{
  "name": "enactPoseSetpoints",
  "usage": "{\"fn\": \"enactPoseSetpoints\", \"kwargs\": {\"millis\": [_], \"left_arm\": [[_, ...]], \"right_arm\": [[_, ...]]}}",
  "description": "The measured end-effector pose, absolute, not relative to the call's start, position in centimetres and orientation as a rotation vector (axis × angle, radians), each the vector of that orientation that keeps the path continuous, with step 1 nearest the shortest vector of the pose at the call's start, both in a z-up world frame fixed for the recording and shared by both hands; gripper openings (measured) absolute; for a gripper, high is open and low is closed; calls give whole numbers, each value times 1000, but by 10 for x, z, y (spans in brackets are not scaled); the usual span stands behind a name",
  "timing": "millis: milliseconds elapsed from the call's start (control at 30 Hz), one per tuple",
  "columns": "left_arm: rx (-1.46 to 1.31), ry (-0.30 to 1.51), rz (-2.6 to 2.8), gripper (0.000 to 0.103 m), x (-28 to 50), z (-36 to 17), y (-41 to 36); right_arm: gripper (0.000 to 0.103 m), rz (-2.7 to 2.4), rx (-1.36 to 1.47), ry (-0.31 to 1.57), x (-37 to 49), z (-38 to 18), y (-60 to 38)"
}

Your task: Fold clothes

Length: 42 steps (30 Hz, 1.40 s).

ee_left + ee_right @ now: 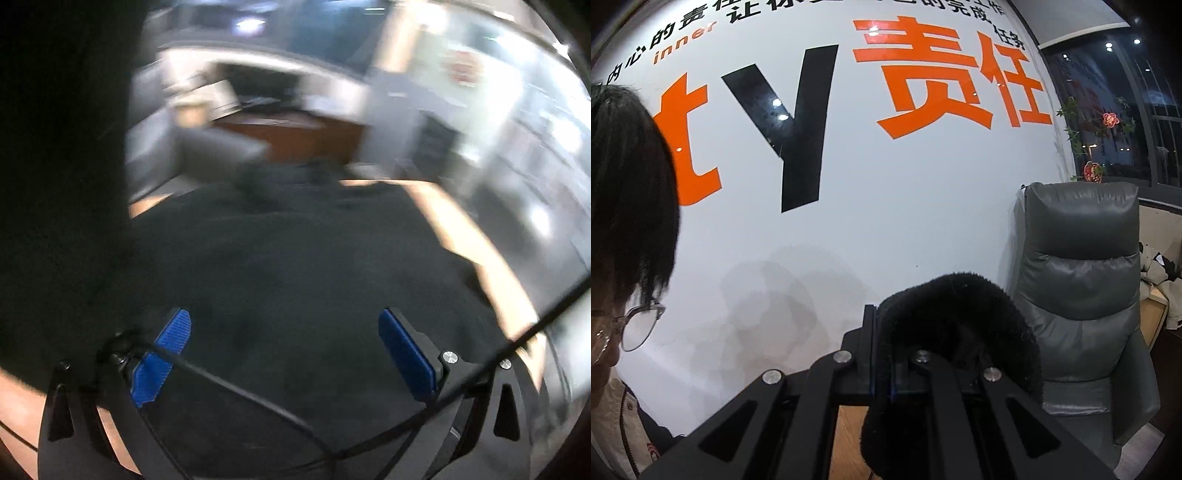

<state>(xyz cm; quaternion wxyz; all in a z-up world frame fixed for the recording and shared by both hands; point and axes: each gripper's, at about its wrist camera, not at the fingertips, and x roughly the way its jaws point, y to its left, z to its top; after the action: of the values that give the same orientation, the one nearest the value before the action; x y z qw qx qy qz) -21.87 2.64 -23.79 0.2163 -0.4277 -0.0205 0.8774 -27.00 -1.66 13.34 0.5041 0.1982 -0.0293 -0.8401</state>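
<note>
Behind my right gripper a glossy white wall [871, 236] carries big orange and black lettering, and a grey padded leather armchair [1082, 280] stands against it beside a dark window [1137, 110].

My right gripper [882, 350] is clamped tight on a fold of black fleecy cloth [960, 314], which bunches up over the right finger and hangs down between the black arms. It is lifted clear of the surface, with pale wood showing below the jaws.

My left gripper [284, 350] points down over a wide spread of the dark garment [295, 258], which lies across a light wooden tabletop [480, 251]. Its blue ribbed pads [406, 354] stand far apart with nothing between them, and I cannot tell whether they touch the fabric. More dark cloth hangs down the left side of this view. The room beyond is blurred.

A person with dark hair [628, 192], glasses and a pale jacket is at the left edge of the right view.
</note>
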Motion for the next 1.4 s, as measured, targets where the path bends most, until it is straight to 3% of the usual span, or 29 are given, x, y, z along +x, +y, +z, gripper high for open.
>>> {"fn": "enactPoseSetpoints", "kwargs": {"millis": [167, 267, 367, 633, 767, 1033, 1267, 1333, 1400], "left_arm": [[-1418, -68, 2511, 98, -247, -283, 1], [-1379, 13, 2518, 98, -241, -286, 2], [-1359, 96, 2491, 99, -229, -277, 10], [-1105, 73, 2311, 99, -118, -198, -19], [-1144, -49, 2308, 102, -76, -162, -69], [-1138, -336, 2574, 103, -58, -109, -166], [-1073, -307, 2600, 103, -76, -105, -147], [-1068, -304, 2564, 103, -84, -110, -135], [-1046, -288, 2518, 103, -95, -111, -120]], "right_arm": [[4, -2023, 552, -40, -272, 109, -10], [4, -2048, 617, -69, -279, 82, 6], [4, -2091, 623, -128, -286, 71, 28], [4, -2272, 691, -161, -278, 48, 134], [5, -2342, 876, -203, -256, -14, 218], [6, -2309, 1457, -268, -210, -219, 321], [6, -2438, 1193, -262, -194, -170, 341], [7, -2440, 1313, -255, -201, -186, 355], [18, -2360, 1549, -202, -205, -222, 358]]}}
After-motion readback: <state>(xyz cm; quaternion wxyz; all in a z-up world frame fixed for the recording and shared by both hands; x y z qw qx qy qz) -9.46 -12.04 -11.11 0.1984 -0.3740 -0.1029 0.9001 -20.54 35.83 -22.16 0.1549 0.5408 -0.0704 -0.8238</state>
